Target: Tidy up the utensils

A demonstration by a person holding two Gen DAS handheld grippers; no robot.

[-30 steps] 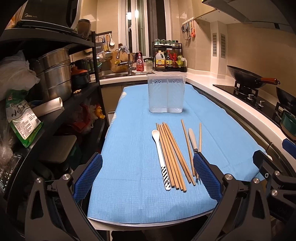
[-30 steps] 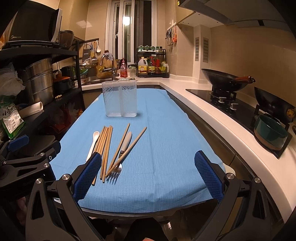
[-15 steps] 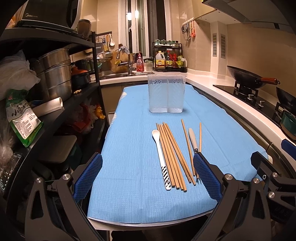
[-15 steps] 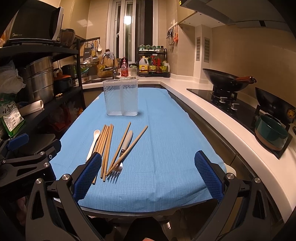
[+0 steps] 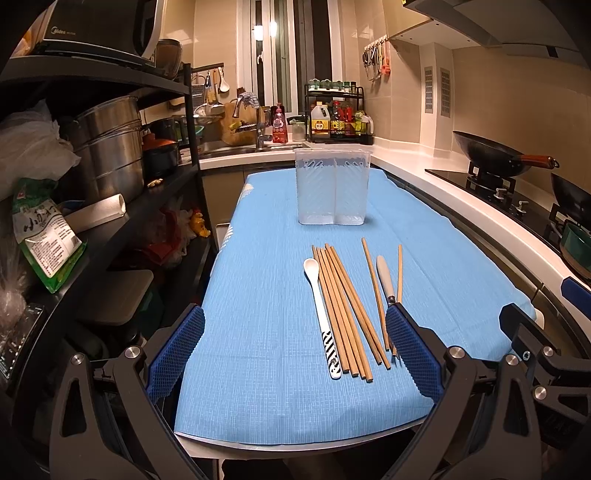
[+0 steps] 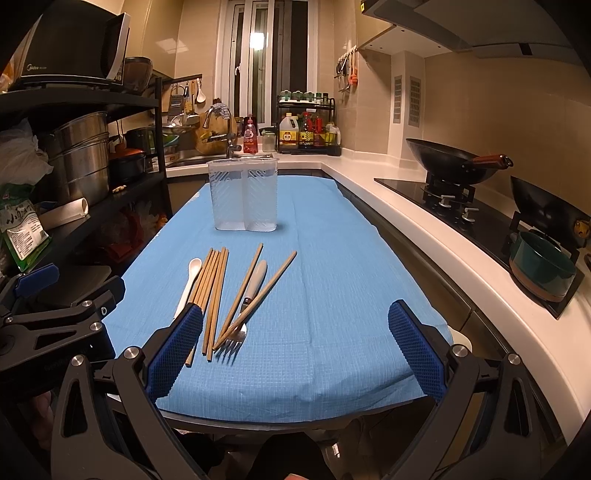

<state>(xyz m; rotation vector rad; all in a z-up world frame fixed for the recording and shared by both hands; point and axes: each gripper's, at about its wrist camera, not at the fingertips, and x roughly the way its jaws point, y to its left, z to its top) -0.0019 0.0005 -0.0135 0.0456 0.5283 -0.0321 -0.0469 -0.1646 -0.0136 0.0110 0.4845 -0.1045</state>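
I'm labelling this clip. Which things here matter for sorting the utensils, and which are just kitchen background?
For the job:
spoon
chopsticks
fork
clear holder

Background:
wok
green pot
steel pots
bottle rack
microwave

We are in a home kitchen: a wok (image 6: 448, 165) on the stove (image 6: 436, 192), a sink tap (image 6: 221, 122), a bottle rack (image 6: 306, 127).

Chopsticks (image 5: 341, 308), spoon (image 5: 320, 314), fork (image 6: 248, 295) flat before upright holder (image 5: 333, 185)
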